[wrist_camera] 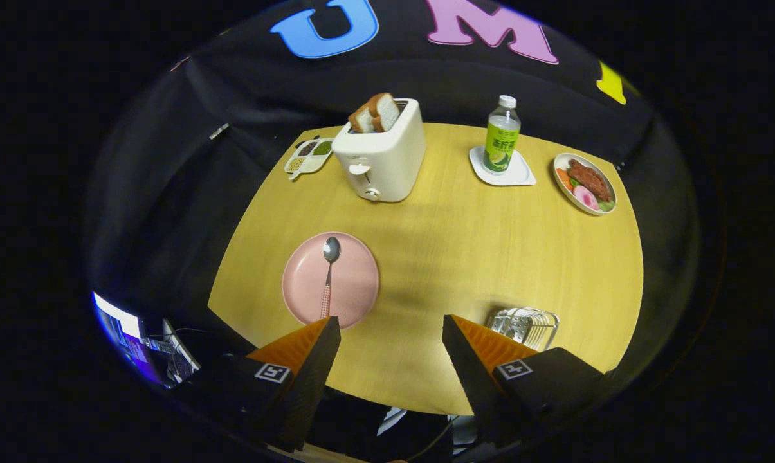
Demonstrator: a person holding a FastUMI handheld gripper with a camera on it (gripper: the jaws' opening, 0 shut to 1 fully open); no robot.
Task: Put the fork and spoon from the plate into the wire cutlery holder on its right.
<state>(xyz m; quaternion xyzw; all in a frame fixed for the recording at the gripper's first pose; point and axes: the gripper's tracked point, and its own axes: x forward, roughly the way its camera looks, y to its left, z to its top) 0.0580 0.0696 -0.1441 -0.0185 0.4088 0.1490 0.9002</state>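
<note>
Jaws: spread wide apart, nothing held between them; gripper (390, 328) is held above near edge of yellow tabletop (464, 257).

Gripper view, items:
- Pink plate (355, 283): just ahead of left finger, on tabletop. Spoon (328, 273) is laid on it, bowl at far end, checked handle pointed toward finger.
- Wire cutlery holder (527, 325): just beyond right finger, partly covered by it; contents can't be made out.
- White toaster (382, 157) w/ bread slices (375, 113): beyond plate.
- Divided snack tray (308, 157): left of toaster.
- Green bottle (502, 135) on white coaster (512, 173): far side.
- Food plate (584, 183): far right.
</note>
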